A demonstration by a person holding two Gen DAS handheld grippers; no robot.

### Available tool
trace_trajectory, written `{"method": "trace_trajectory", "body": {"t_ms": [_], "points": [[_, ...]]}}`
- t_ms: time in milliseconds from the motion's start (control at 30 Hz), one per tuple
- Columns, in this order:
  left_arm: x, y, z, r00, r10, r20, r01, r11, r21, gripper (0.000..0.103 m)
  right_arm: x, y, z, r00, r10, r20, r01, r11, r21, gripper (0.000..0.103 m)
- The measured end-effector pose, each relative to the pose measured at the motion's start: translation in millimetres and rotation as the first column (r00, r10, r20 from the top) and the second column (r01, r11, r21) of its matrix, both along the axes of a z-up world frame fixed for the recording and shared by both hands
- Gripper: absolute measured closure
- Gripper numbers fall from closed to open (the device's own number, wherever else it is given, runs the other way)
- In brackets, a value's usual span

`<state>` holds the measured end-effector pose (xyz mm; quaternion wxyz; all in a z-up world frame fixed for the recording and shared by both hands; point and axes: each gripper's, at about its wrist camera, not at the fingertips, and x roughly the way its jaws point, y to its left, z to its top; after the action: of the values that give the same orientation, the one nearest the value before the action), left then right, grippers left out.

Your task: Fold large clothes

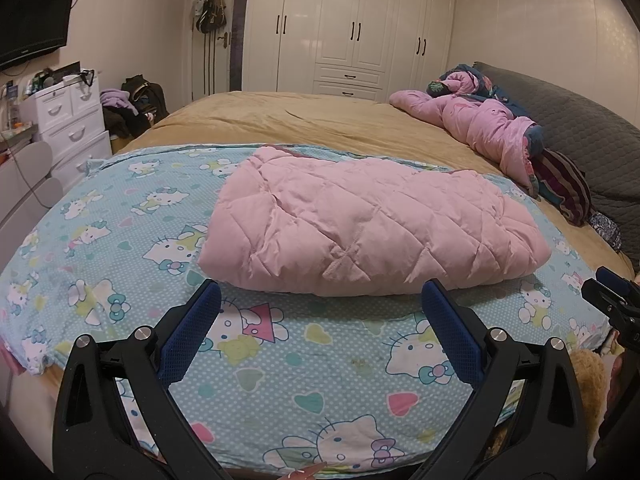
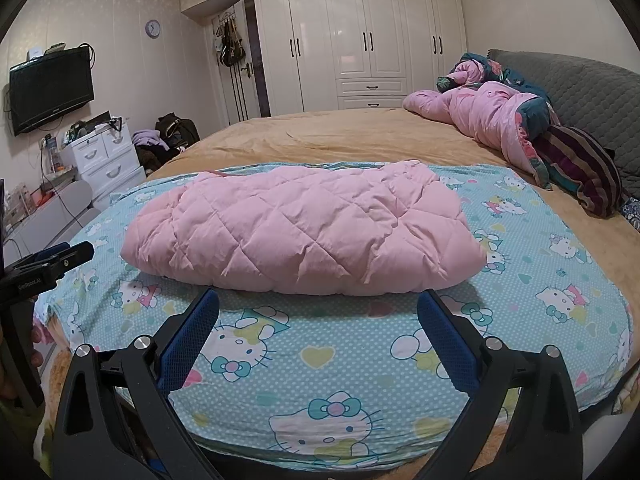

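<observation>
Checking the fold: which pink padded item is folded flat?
The pink quilted jacket on the cartoon-cat sheet; the pink floral duvet lies crumpled by the headboard.

Folded jacket (image 1: 372,232) lies on the sheet (image 1: 120,248) covering the bed's (image 1: 320,120) near end; quilt (image 1: 480,124) behind, by the headboard (image 1: 580,132)

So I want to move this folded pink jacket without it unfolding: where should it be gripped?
Likely the two short ends of the pink quilted jacket, left gripper and right gripper coming from either side. It lies as a wide, puffy bundle.
</observation>
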<state>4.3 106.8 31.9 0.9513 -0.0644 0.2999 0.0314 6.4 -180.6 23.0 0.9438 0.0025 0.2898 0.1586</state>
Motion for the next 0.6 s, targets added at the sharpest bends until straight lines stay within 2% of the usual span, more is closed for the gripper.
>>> {"method": "trace_trajectory", "body": {"t_ms": [600], "points": [[-0.7,-0.3,0.5,1.000,0.001,0.000,-0.001,1.000,0.002,0.009,-1.3,0.2,1.2,1.000,-0.002,-0.003,0.002,1.000,-0.005,0.004]]}}
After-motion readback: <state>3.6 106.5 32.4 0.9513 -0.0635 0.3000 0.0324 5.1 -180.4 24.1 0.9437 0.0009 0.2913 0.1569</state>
